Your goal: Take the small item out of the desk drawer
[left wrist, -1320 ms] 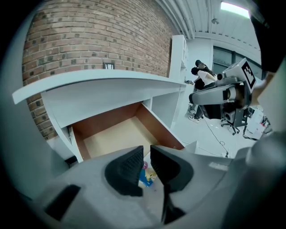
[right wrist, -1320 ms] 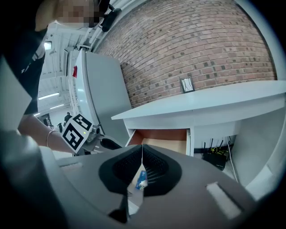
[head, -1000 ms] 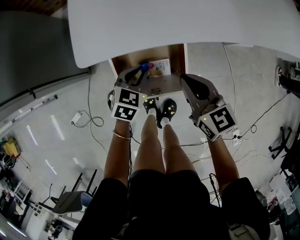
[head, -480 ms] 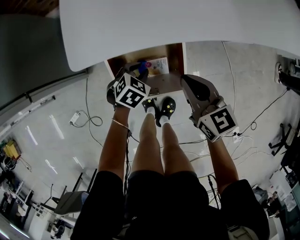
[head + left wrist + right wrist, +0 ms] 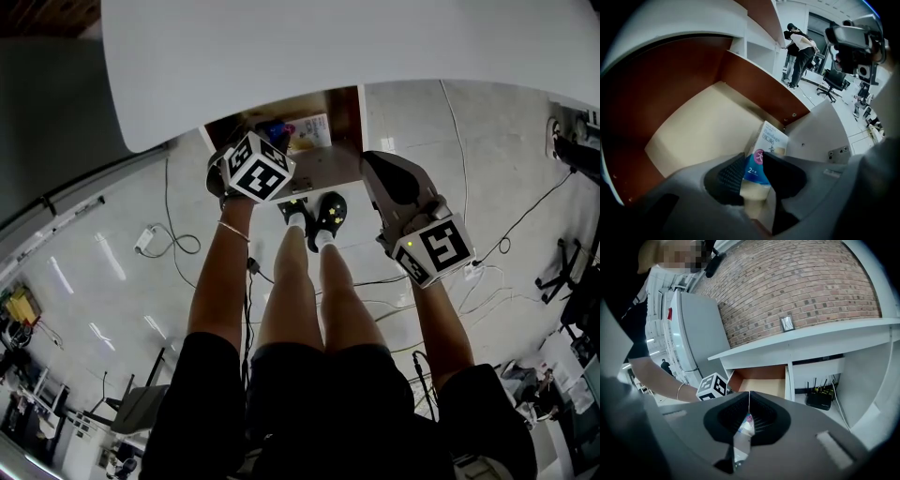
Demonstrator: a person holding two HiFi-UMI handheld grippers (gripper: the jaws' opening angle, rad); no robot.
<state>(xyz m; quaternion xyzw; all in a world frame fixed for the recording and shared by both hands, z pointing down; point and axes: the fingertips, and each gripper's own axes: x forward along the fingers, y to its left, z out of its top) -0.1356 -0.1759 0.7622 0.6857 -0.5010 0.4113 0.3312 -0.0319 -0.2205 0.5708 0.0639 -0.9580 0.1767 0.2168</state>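
Observation:
The desk drawer [image 5: 343, 114] stands pulled out under the white desktop, its pale floor [image 5: 703, 126] mostly bare. A small white and blue box [image 5: 769, 140] lies near the drawer's front right corner, also visible in the head view as the box [image 5: 312, 131]. My left gripper [image 5: 753, 158] reaches down into the drawer, its marker cube [image 5: 255, 167] over the front edge. Its jaws are opening, with the box's near end between them and the pads not pressing on it. My right gripper [image 5: 375, 164] hangs just right of the drawer front, shut [image 5: 749, 393] and holding nothing.
The person's legs and black shoes [image 5: 323, 216] are right below the drawer front [image 5: 328, 169]. Cables [image 5: 173, 239] trail over the floor on both sides. A router [image 5: 819, 400] sits under the desk to the right. People [image 5: 799, 47] and an office chair [image 5: 832, 84] are far off.
My left gripper has moved forward and down into the drawer, its cube turning, and its jaws have spread around the box. The right gripper has stayed put.

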